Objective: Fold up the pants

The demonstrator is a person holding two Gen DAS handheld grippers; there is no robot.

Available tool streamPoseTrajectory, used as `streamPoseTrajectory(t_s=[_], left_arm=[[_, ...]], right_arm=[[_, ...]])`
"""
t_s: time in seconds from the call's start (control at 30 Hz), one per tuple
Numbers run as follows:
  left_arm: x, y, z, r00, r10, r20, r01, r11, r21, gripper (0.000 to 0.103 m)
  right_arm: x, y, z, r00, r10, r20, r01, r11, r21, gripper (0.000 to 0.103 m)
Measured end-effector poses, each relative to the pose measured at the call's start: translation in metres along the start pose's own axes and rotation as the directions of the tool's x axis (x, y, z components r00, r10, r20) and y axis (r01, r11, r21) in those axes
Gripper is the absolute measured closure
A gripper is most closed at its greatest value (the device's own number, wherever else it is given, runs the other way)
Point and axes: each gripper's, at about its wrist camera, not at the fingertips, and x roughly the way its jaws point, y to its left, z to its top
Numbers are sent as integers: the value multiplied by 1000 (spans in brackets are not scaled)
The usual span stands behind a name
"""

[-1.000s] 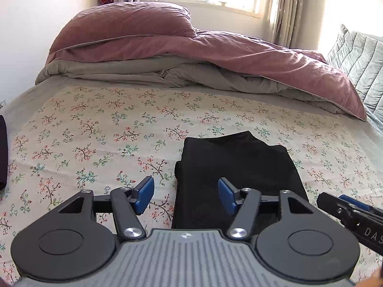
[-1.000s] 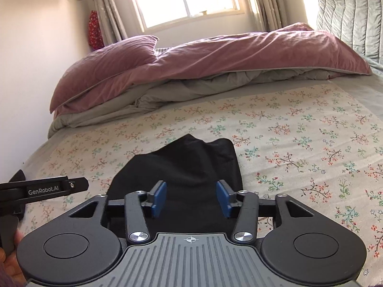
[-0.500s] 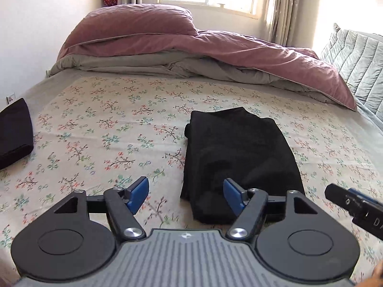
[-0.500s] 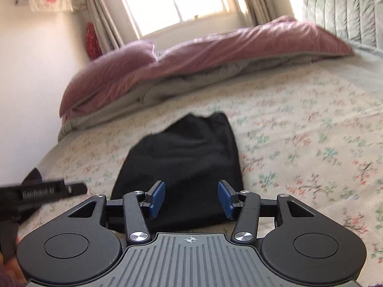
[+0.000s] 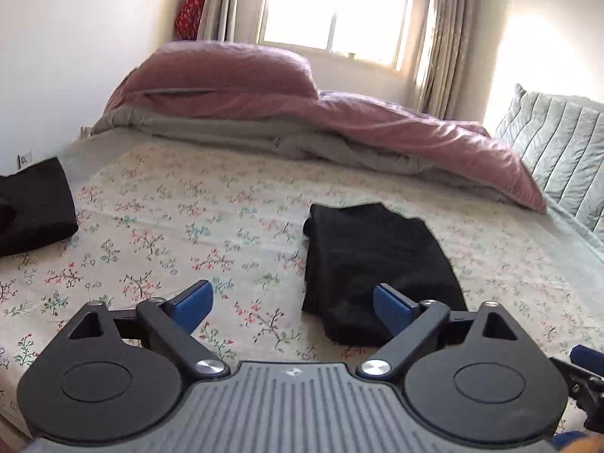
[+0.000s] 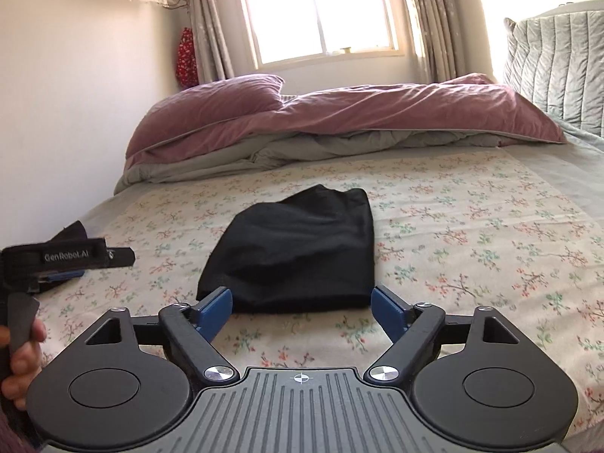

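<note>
Both hand-held grippers (image 5: 292, 307) (image 6: 301, 311) withdrew from pants (image 6: 298, 253), opening.

Floral bed sheet (image 5: 158, 226) beneath the gripper, pink duvet (image 5: 377, 128) and pillow (image 5: 222, 71) far ahead, bright window (image 6: 321, 7), curtains (image 6: 426, 15), quilted headboard (image 6: 558, 60) at right

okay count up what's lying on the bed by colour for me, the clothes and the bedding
Black: 2, folded pants and a second black garment
Pink: 2, pillow and duvet
Grey-green: 1, quilted cushion
Total: 5

Pants (image 6: 298, 249) – matt black cloth; bedsheet (image 6: 472, 226) – floral cotton.
</note>
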Motion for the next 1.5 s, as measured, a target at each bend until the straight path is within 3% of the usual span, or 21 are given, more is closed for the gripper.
streamPoseTrajectory(t_s=[0.1,0.2,0.37,0.57,0.8,1.0,1.23,1.37,1.5], left_arm=[[-11,-5,-6,996,-50,73,48,999,26,0],[-9,-13,-8,997,-39,70,34,996,78,0],[4,-13,-7,1000,-16,20,15,999,50,0],[21,-1,-7,996,-13,-92,10,999,-35,0],[24,12,-9,990,-15,-143,-2,993,-116,0],[16,-2,-8,987,86,-137,-88,996,-11,0],[11,-14,-14,990,66,-125,-55,994,90,0],[7,-11,-14,993,75,-87,-68,995,72,0],[10,-9,-13,993,68,-100,-62,996,61,0]], right_arm=[[-2,-6,-3,1000,14,3,-14,1000,19,11],[1,-11,-2,1000,14,-17,-13,998,57,10],[12,-17,-2,996,31,-88,-22,995,102,10],[24,-21,-3,985,8,-174,17,990,140,9],[26,-16,-4,982,-12,-189,34,993,117,9],[27,-14,-3,982,-24,-189,45,993,105,9],[27,-14,-3,981,-29,-190,49,994,101,9],[27,-13,-3,982,-32,-188,51,994,96,9],[27,-13,-3,981,-32,-189,51,994,98,9]])
